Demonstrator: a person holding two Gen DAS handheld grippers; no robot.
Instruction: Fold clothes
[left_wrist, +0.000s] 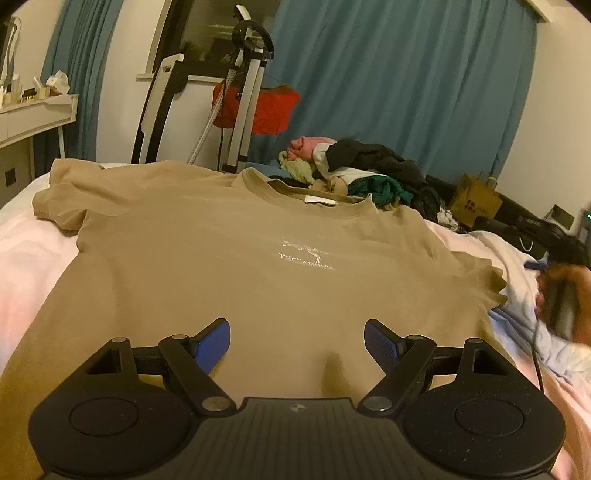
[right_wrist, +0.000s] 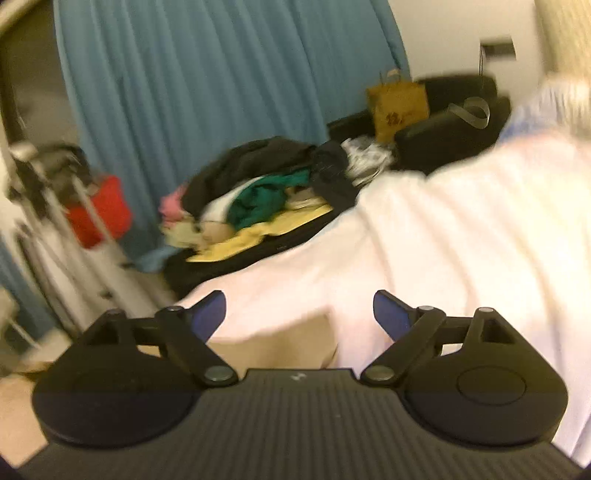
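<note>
a tan t-shirt (left_wrist: 236, 258) lies spread flat, front up, on a pale pink bedspread (left_wrist: 33, 251), its collar toward the far side and a small white print on the chest. one short sleeve is bunched at the far left, and the other sleeve edge ripples at the right. the left gripper (left_wrist: 297, 343) hangs low over the shirt's near part, just this side of the print, its blue pads set wide apart with only flat cloth showing between them and nothing gripped. the right gripper (right_wrist: 299, 314) is off to the shirt's side, over the bedspread; a small tan patch of the shirt shows just below and between its fingers. its jaws are spread wide and hold nothing. that view is smeared by motion. in the left view a hand (left_wrist: 561, 295) shows blurred at the right edge, past the shirt's sleeve. beyond the collar sits a heap of clothes (left_wrist: 362, 170) in front of a blue curtain (left_wrist: 406, 85), with a brown paper bag (left_wrist: 476, 199) to its right.
</note>
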